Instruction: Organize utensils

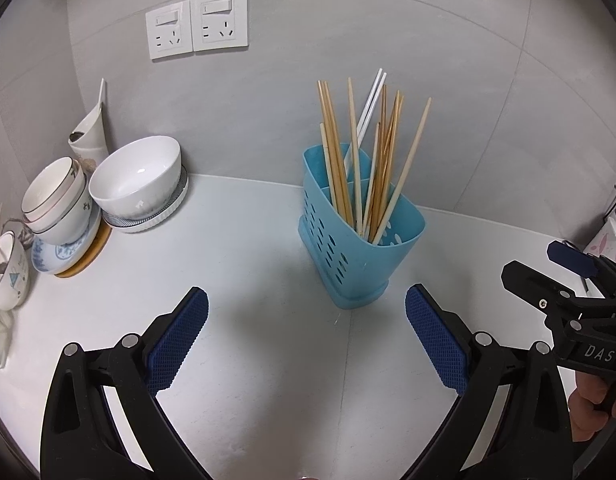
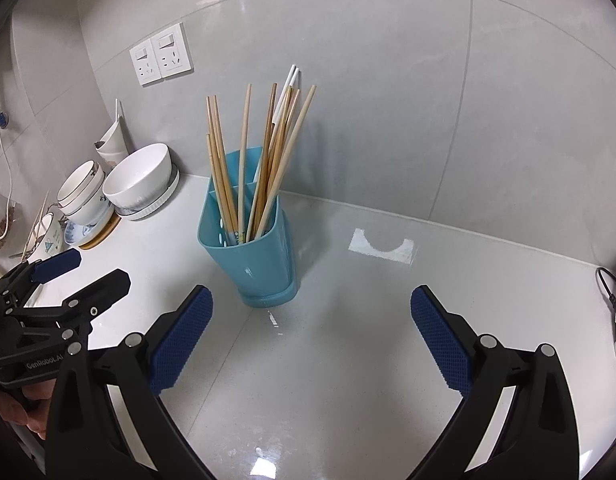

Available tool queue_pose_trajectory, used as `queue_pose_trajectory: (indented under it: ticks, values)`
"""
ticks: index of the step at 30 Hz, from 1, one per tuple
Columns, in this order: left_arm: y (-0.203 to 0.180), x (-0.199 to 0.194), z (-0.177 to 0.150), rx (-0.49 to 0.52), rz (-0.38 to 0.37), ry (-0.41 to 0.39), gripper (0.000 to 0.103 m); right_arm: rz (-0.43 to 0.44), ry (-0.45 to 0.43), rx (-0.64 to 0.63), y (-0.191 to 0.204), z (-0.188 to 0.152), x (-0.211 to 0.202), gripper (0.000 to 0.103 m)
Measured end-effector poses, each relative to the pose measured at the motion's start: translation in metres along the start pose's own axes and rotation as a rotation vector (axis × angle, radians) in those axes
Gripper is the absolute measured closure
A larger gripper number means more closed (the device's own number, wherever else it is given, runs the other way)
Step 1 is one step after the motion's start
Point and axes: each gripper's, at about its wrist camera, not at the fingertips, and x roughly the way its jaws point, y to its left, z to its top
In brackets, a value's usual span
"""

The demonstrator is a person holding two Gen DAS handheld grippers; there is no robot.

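the blue caddy point(image 1: 358, 236) of upright chopsticks point(image 1: 372, 160) stands ahead near the bench's back edge, between both empty grippers' spread jaws, roughly equally near.

holder point(image 2: 249, 256): glossy blue plastic | chopsticks point(image 2: 267, 152): matt wood | counter point(image 2: 348, 360): polished stone

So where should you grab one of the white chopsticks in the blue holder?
Grip the white chopsticks near their top ends, coming from above. They stand nearly upright in the blue holder, tips poking above the wooden chopsticks, which crowd the lower part. Both tools are open.
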Motion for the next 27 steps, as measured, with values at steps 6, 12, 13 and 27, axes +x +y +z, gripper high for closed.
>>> queue_pose_trajectory:
  ticks: [6, 12, 13, 27]
  values:
    - [0.0, -0.0006, 0.0013, 0.0, -0.013, -0.003, 0.006, -0.003, -0.001, 0.001, 0.0004, 0.0004, 0.0005, 0.008]
    - [0.0012, -0.0018, 0.0052, -0.002, -0.011, -0.01, 0.006, -0.004, -0.01, -0.006, 0.0024, 0.0031, -0.0003, 0.008]
    - [0.001, -0.0024, 0.0051, 0.001, -0.011, -0.013, 0.006, -0.003, -0.01, -0.003, 0.0019, 0.0032, -0.0003, 0.008]
    - [-0.0025, 0.0022, 0.0055, 0.01, 0.005, 0.0, 0.006, -0.002, -0.005, 0.001, 0.0002, 0.0041, -0.0005, 0.008]
